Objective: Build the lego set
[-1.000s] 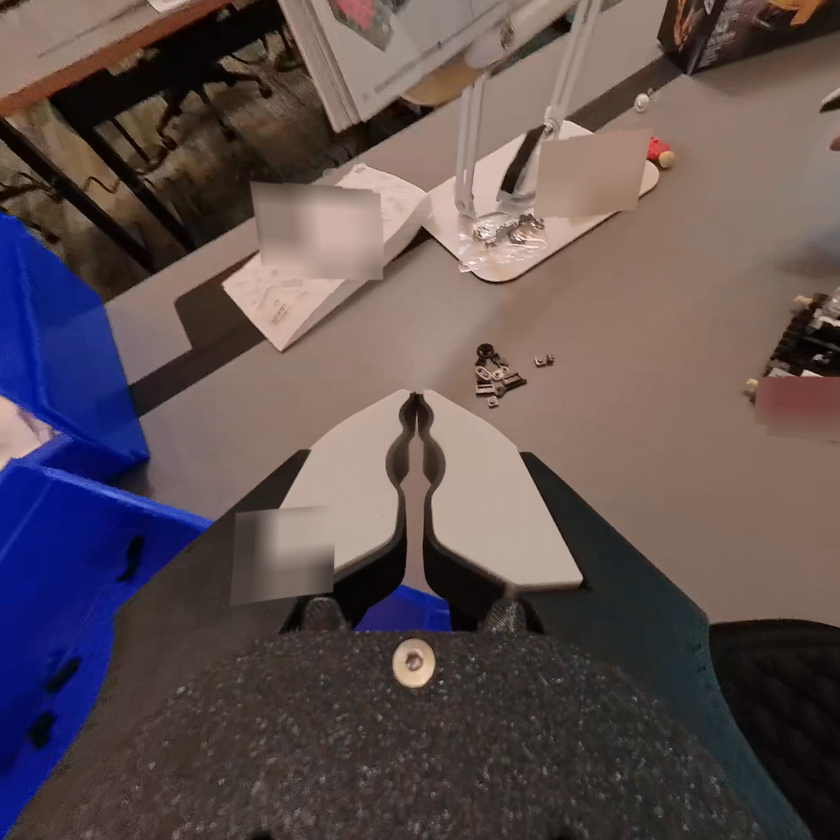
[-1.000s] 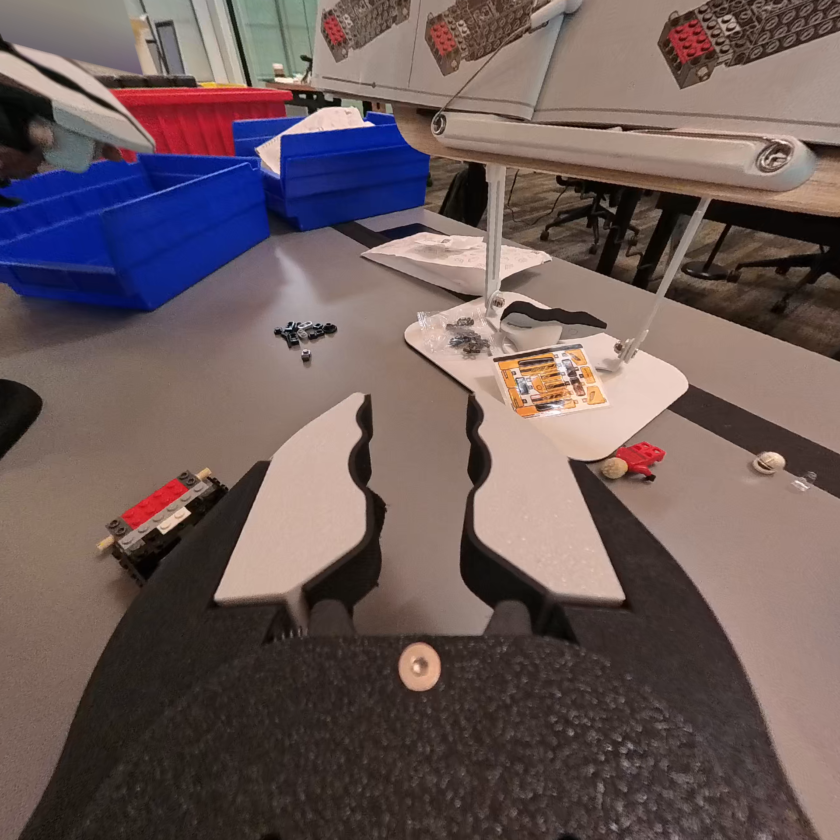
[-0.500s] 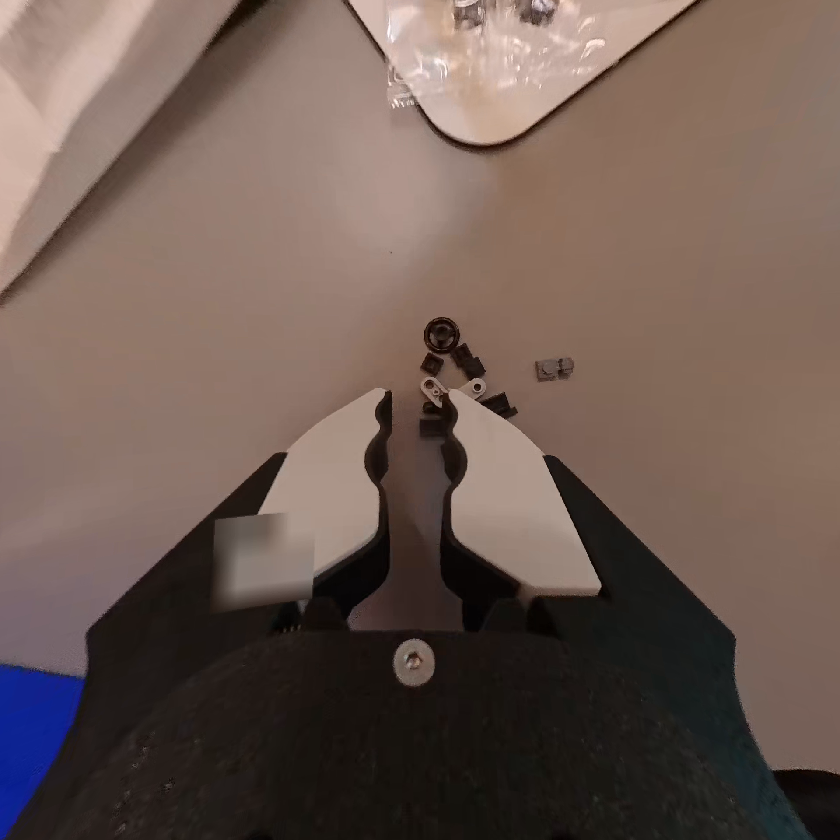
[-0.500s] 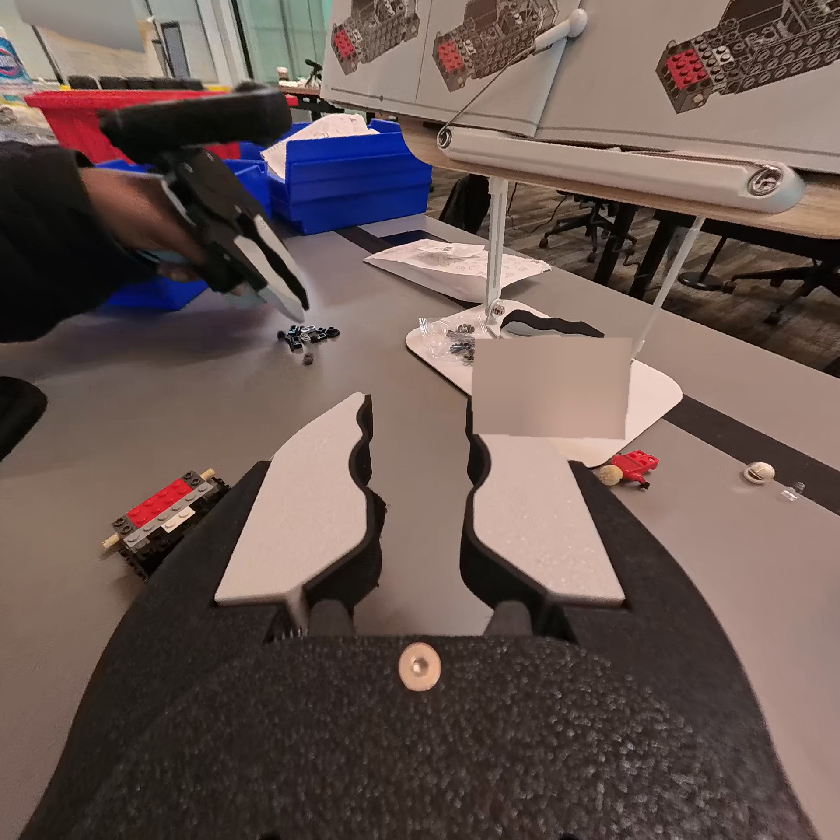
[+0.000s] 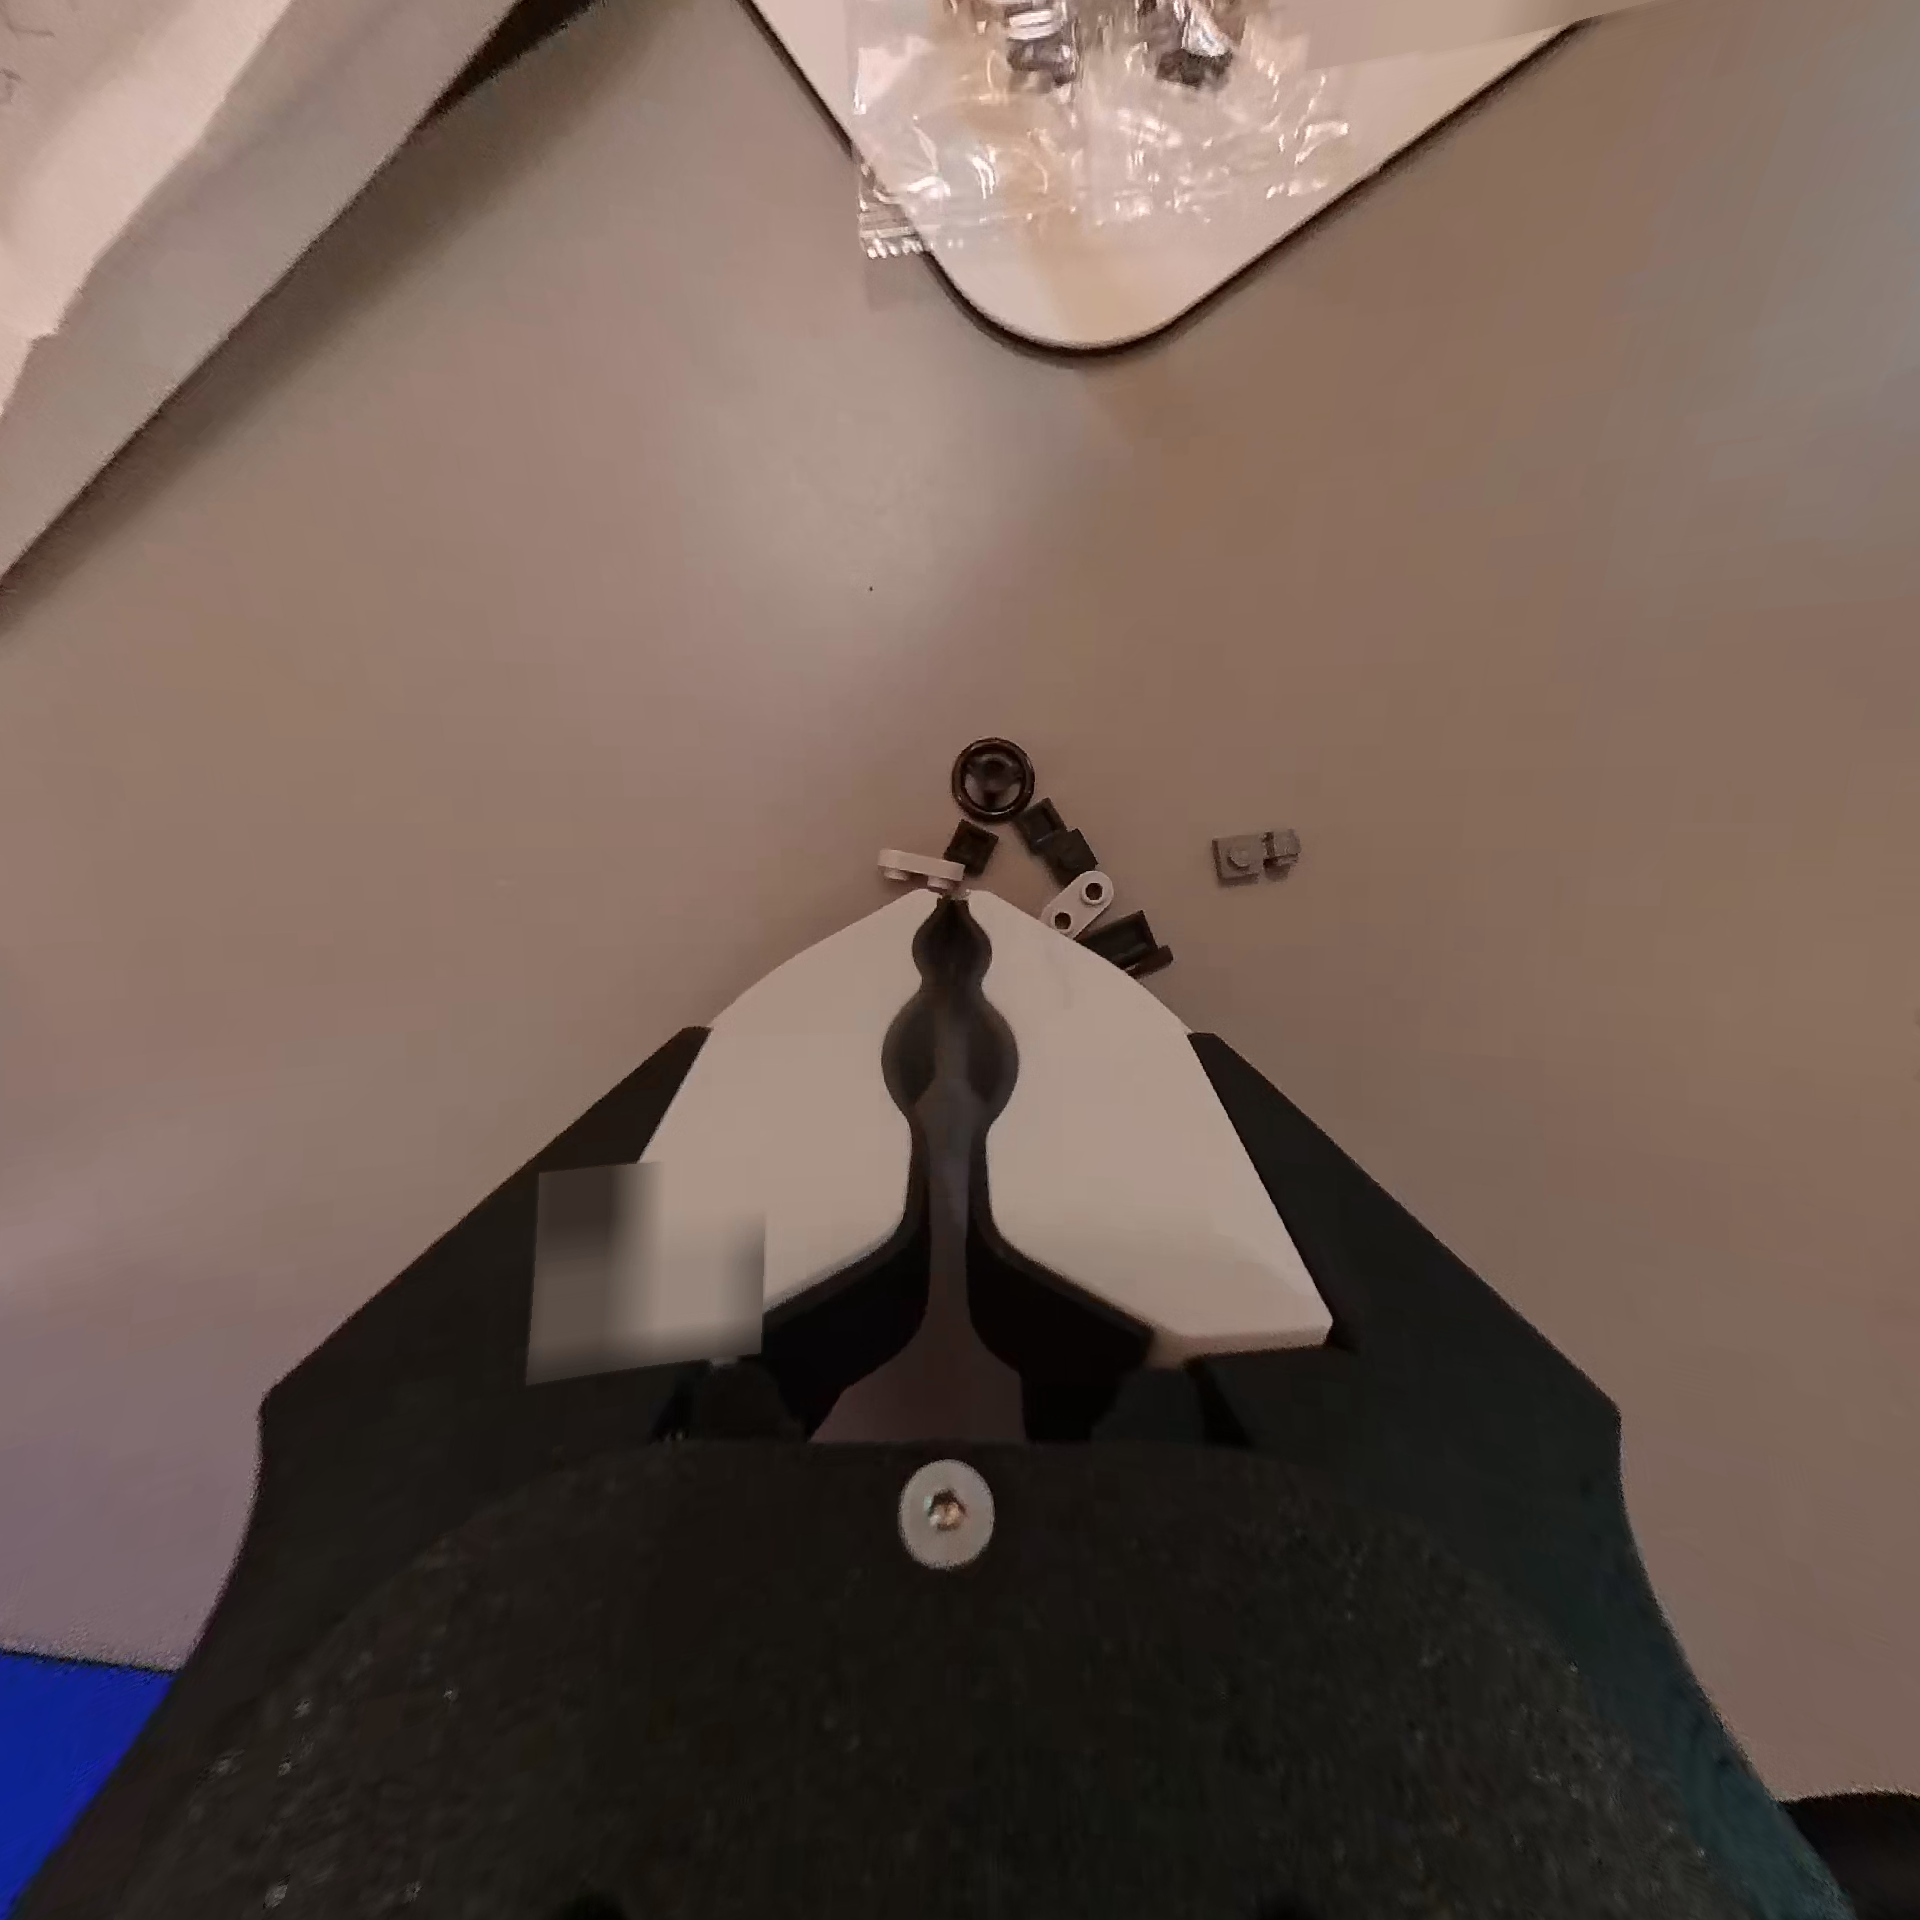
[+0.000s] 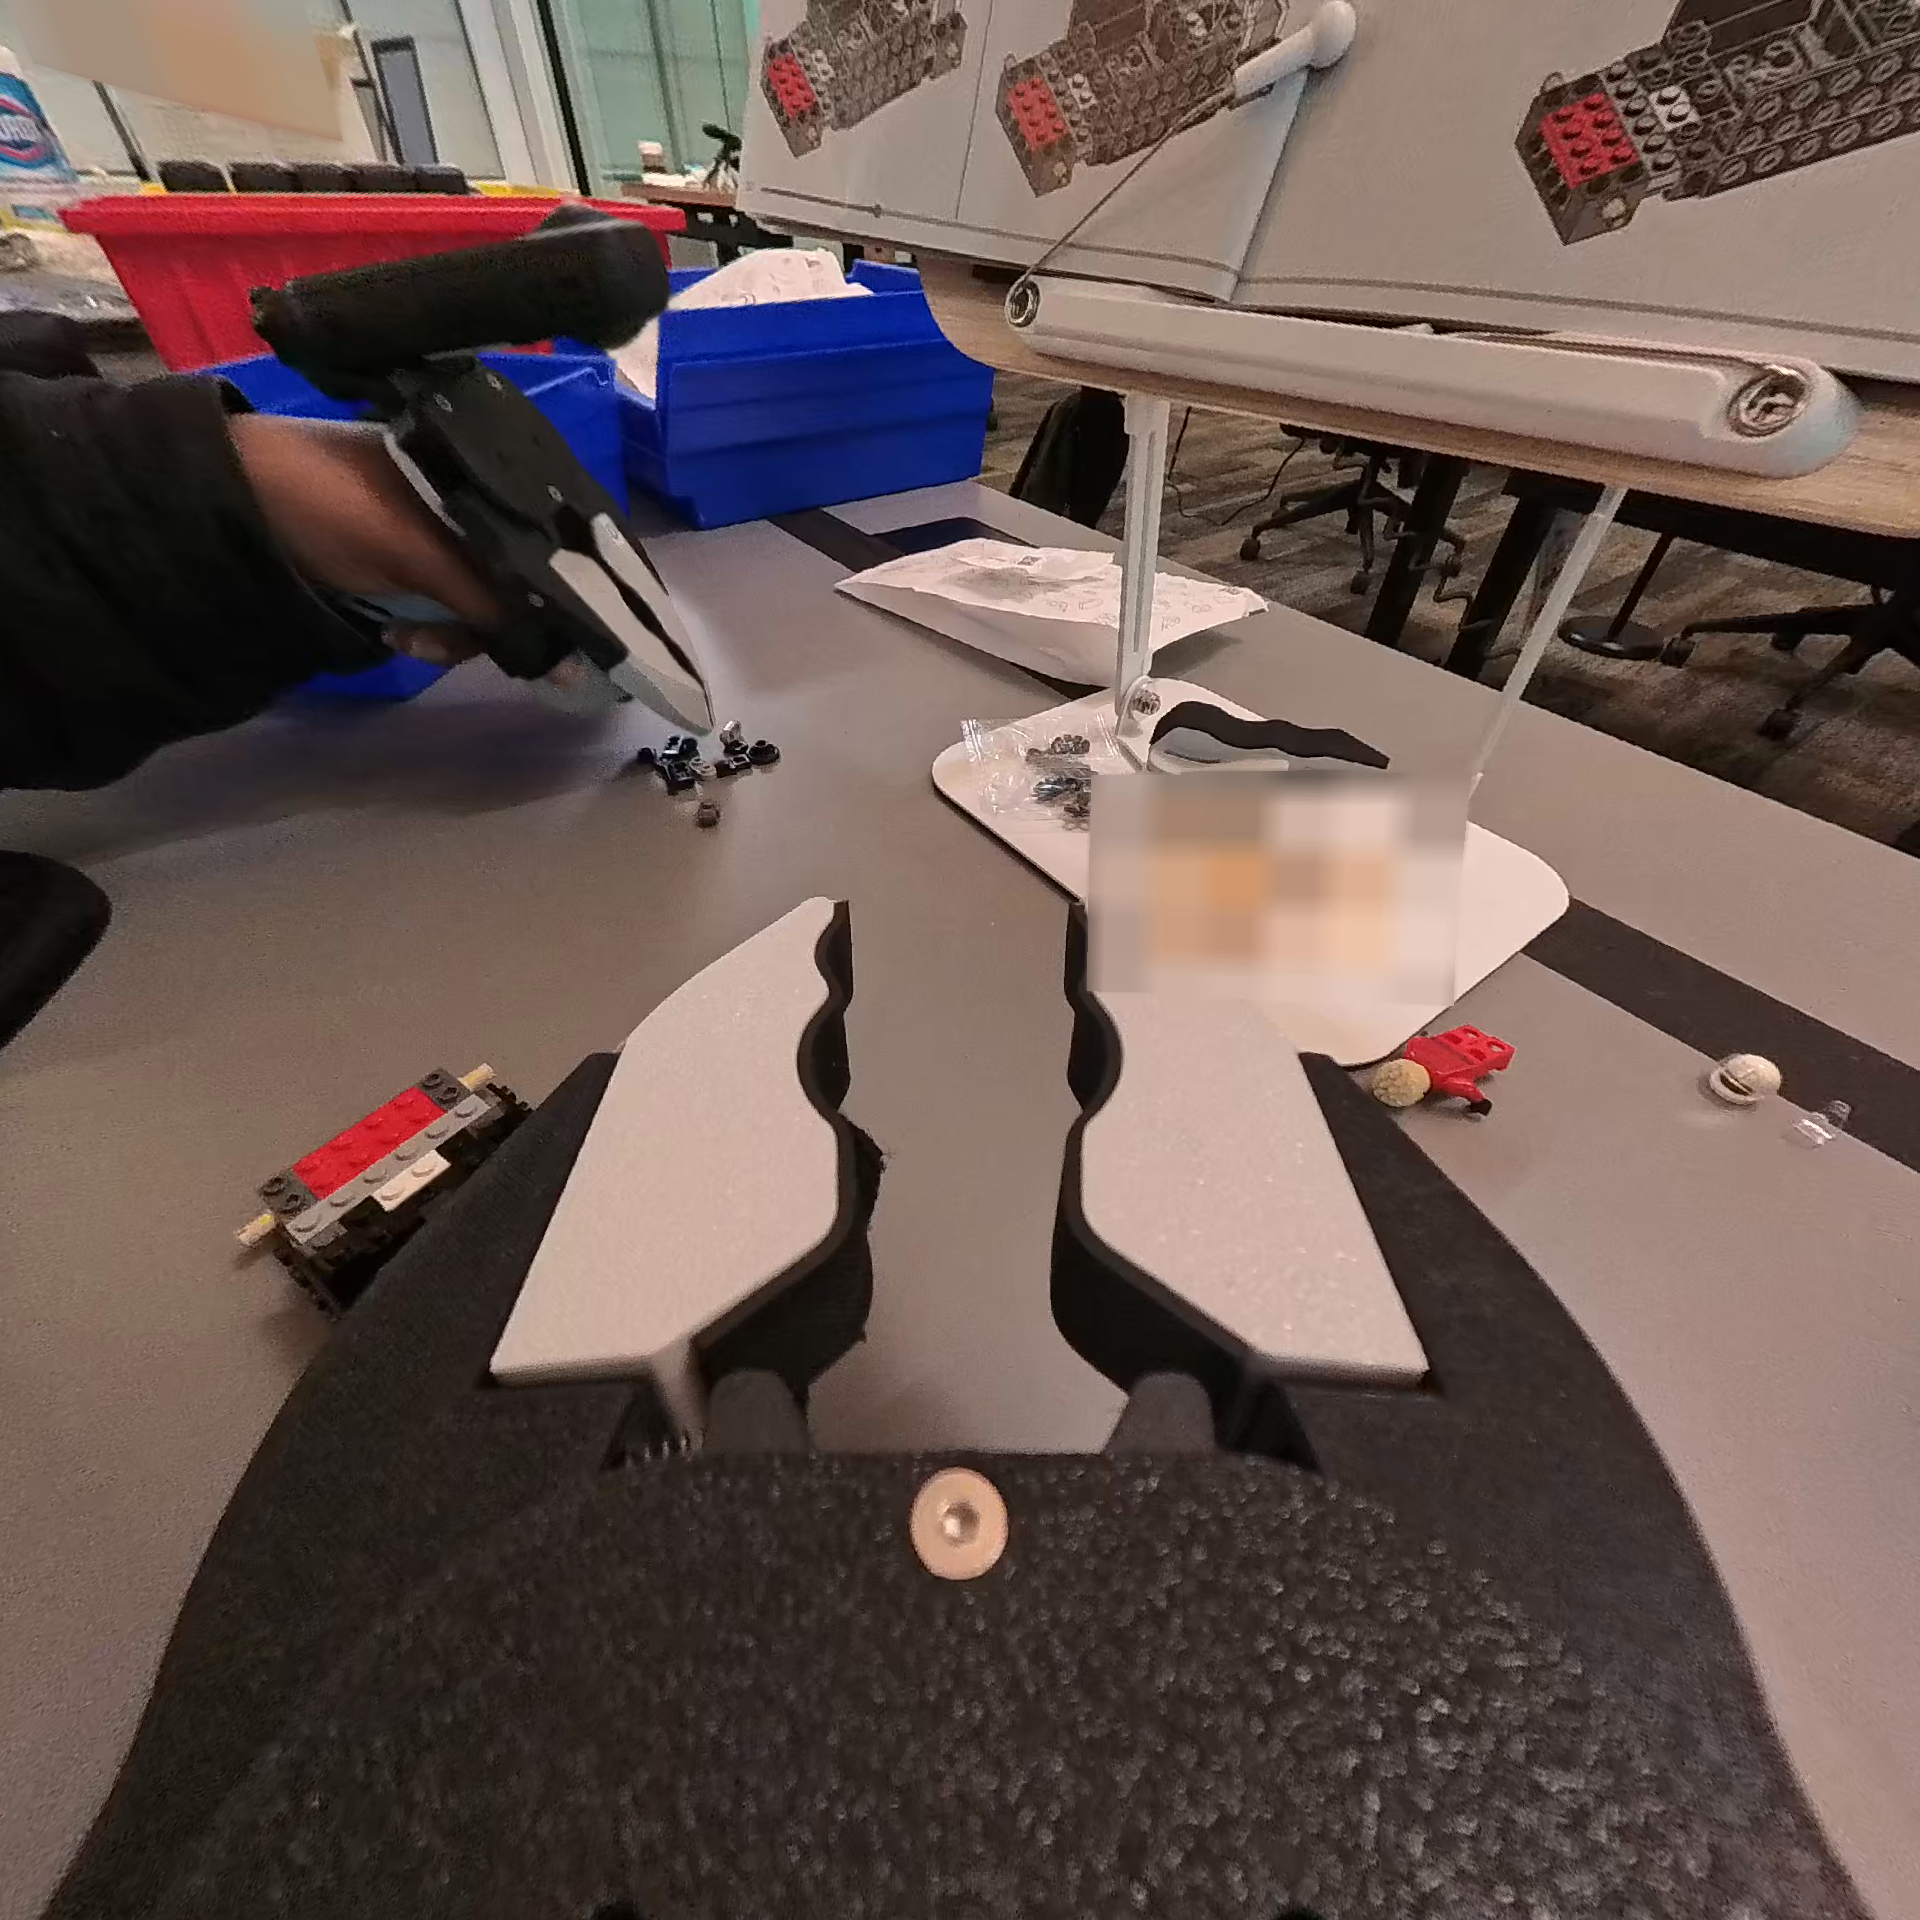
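My left gripper (image 5: 951,906) is down at a small pile of loose pieces on the grey table (image 5: 520,727). It is shut, with its tips pinching one end of a small light grey plate (image 5: 914,862) that is tipped up on its edge. The right wrist view also shows this gripper (image 6: 704,717) and the plate (image 6: 731,731). A black steering wheel (image 5: 992,781), a second light grey plate (image 5: 1081,902) and dark pieces lie beside it. My right gripper (image 6: 956,945) is open and empty, low over the table. The partly built red, grey and black model (image 6: 379,1174) lies to its left.
A white stand base (image 5: 1091,281) carries a clear bag of pieces (image 5: 1091,156) and holds the instruction pages (image 6: 1455,156) overhead. A dark grey piece (image 5: 1255,858) lies apart. Blue bins (image 6: 810,384), a red bin (image 6: 312,249), a booklet (image 6: 1039,592) and a red piece (image 6: 1460,1060) are around. Some 25 cm of space lies between my two pairs of fingers.
My left gripper came down to the pile, opened around the light grey plate, then shut on its end; the plate tipped from flat onto its edge. My right gripper stayed open and still.
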A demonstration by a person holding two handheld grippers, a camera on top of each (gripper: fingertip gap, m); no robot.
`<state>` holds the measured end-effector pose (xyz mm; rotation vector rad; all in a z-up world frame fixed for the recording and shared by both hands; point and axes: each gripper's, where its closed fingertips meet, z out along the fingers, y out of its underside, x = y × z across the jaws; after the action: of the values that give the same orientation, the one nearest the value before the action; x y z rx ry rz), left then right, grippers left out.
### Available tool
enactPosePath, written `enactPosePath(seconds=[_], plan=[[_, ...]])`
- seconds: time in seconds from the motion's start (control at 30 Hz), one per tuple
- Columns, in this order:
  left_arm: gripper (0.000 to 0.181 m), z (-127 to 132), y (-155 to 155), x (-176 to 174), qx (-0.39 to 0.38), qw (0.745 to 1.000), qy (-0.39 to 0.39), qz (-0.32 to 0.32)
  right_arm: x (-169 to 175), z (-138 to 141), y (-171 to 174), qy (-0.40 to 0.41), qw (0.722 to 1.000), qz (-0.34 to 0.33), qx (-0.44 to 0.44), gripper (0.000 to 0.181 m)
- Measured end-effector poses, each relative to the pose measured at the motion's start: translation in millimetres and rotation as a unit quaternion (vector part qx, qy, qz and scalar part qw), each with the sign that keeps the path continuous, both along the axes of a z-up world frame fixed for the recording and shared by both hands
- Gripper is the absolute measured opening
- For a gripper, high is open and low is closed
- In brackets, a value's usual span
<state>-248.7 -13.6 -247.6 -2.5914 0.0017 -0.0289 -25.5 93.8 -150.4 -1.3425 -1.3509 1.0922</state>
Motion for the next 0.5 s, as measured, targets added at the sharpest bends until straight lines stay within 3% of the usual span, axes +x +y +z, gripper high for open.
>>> enactPosePath(seconds=[0.1,0.23,0.5], plan=[[0.002,7.9,-0.3,-6.3,0.012,1.0,0.015,0.014,0.2,1.6,-1.0,0.002,1.0,0.001,0.002,0.039],[0.028,3.3,3.2,-6.2,0.004,1.0,0.021,0.0,0.1,2.5,-2.3,0.002,1.0,0.003,0.004,0.039],[0.014,-6.5,7.3,-8.5,0.007,1.0,0.005,-0.019,0.4,2.7,-2.4,0.001,1.0,0.004,0.006,0.039]])
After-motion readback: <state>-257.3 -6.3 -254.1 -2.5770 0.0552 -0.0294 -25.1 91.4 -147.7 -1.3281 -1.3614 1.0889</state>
